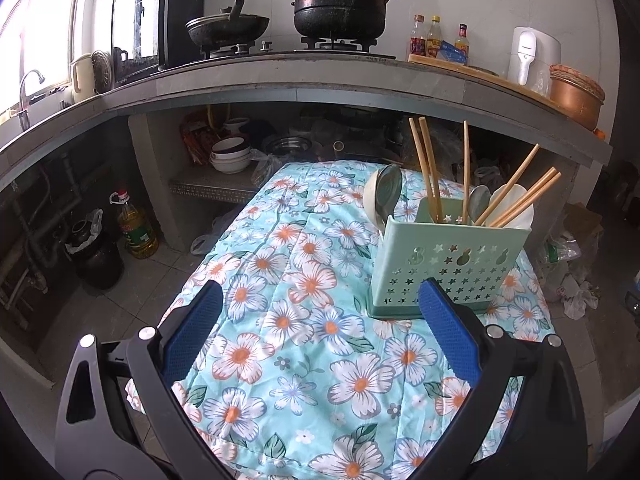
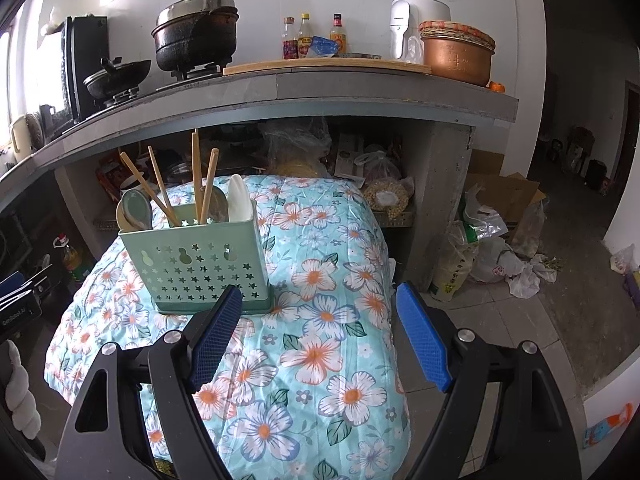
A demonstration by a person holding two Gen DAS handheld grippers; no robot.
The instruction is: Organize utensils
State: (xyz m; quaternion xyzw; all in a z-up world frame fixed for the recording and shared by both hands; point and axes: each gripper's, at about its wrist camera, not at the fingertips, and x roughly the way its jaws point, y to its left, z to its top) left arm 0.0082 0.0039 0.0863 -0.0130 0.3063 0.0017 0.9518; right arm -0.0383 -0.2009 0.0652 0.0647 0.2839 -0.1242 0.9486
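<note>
Utensils gathered in the green holder (image 1: 448, 264)

Both grippers, left gripper (image 1: 320, 312) and right gripper (image 2: 320, 312), hang with jaws apart and empty; the holder of chopsticks (image 1: 430, 168) and spoons (image 1: 480, 200) stands upright on the floral cloth (image 1: 304, 360), at its far part.

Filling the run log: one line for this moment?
left gripper: open, empty | right gripper: open, empty | holder: upright on cloth, chopsticks and spoons inside

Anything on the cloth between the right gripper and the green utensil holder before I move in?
Nothing: in the right wrist view, only bare floral cloth lies between the open right gripper and the green utensil holder, which stands just ahead, to its left.
</note>
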